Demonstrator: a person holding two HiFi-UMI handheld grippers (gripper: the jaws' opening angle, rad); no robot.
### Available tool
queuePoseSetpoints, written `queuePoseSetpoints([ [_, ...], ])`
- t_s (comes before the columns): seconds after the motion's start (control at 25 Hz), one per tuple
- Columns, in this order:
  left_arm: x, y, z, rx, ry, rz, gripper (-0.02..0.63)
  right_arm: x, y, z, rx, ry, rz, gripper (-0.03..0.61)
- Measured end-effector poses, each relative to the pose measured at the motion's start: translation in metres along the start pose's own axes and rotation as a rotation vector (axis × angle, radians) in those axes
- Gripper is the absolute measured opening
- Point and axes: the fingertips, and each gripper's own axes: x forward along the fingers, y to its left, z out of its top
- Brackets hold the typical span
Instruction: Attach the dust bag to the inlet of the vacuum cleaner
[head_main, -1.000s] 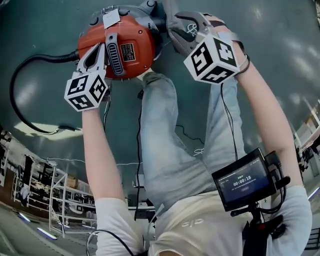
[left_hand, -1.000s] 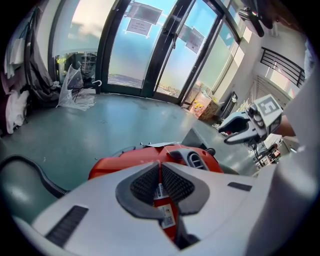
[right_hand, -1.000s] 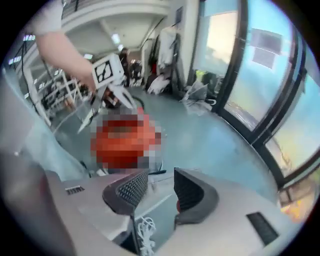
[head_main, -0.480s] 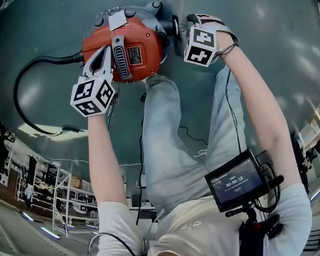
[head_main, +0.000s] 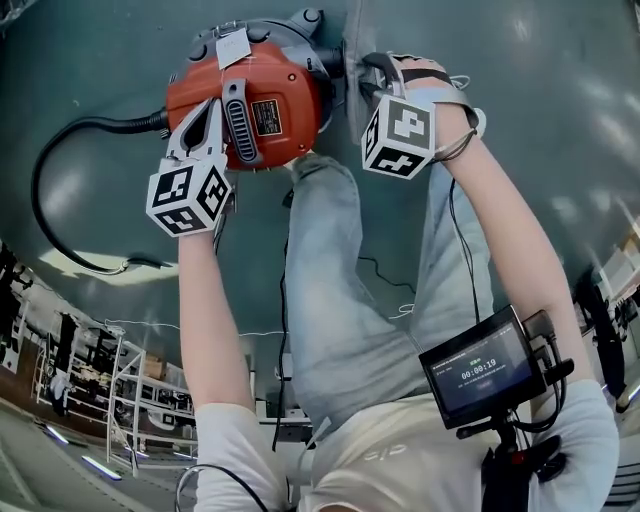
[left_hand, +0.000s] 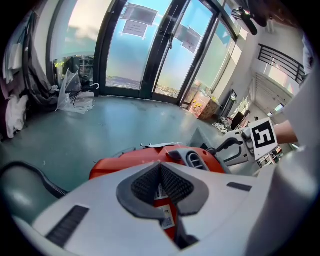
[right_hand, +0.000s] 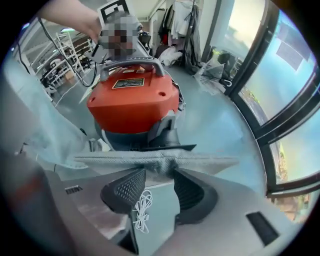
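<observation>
The vacuum cleaner (head_main: 275, 95) has a red lid and a grey handle (head_main: 238, 115), and it stands on the green floor in front of my knees. My left gripper (head_main: 207, 108) is shut, with its tips on the lid beside the handle; in the left gripper view (left_hand: 161, 167) nothing lies between the pads. My right gripper (head_main: 366, 68) is at the vacuum's right side. Its jaws have just been opening and now stand wide (right_hand: 155, 172). The grey felt dust bag's (right_hand: 200, 161) edge lies across their tips, just in front of the black inlet (right_hand: 165, 134).
A black hose (head_main: 60, 135) loops from the vacuum out to the left. My jeans-clad legs (head_main: 330, 280) and thin cables (head_main: 380, 270) lie below it, and a small screen (head_main: 485, 365) hangs at my right hip. Glass doors (left_hand: 150, 50) and metal racks (right_hand: 55, 65) ring the room.
My right gripper has dropped and swung in toward the vacuum's right side, and its marker cube has turned. The left gripper has stayed on the lid.
</observation>
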Motion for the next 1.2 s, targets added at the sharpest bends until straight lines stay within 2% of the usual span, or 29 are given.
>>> queuePoseSetpoints([
  [0.12,0.004,0.005,-0.005,0.048,0.002,0.013,0.011,0.010,0.000,0.006,-0.011,-0.016,-0.007,0.183],
  [0.24,0.000,0.000,-0.005,0.209,0.045,0.053,0.011,-0.011,-0.009,-0.009,0.086,-0.045,0.000,0.183],
  [0.28,-0.008,-0.007,0.002,0.264,0.044,0.070,0.011,-0.027,-0.014,-0.015,0.114,-0.064,-0.012,0.183],
  [0.36,-0.030,-0.029,0.021,0.317,0.002,0.096,0.008,-0.063,-0.023,-0.025,0.170,-0.126,-0.041,0.181],
  [0.48,-0.065,-0.065,0.063,0.330,-0.113,0.142,0.008,-0.116,-0.041,-0.025,0.238,-0.245,-0.087,0.180],
  [0.6,-0.097,-0.110,0.105,0.316,-0.228,0.126,0.008,-0.169,-0.057,-0.011,0.287,-0.369,-0.124,0.179],
  [0.76,-0.141,-0.184,0.153,0.319,-0.299,0.095,0.008,-0.252,-0.074,-0.002,0.377,-0.498,-0.157,0.179],
  [0.96,-0.215,-0.281,0.229,0.298,-0.397,0.023,0.008,-0.397,-0.091,0.012,0.453,-0.678,-0.176,0.179],
  [1.08,-0.266,-0.323,0.269,0.315,-0.453,-0.004,0.008,-0.485,-0.097,0.027,0.494,-0.795,-0.184,0.179],
  [1.2,-0.316,-0.364,0.311,0.291,-0.514,-0.048,0.008,-0.570,-0.100,0.029,0.497,-0.898,-0.204,0.178],
])
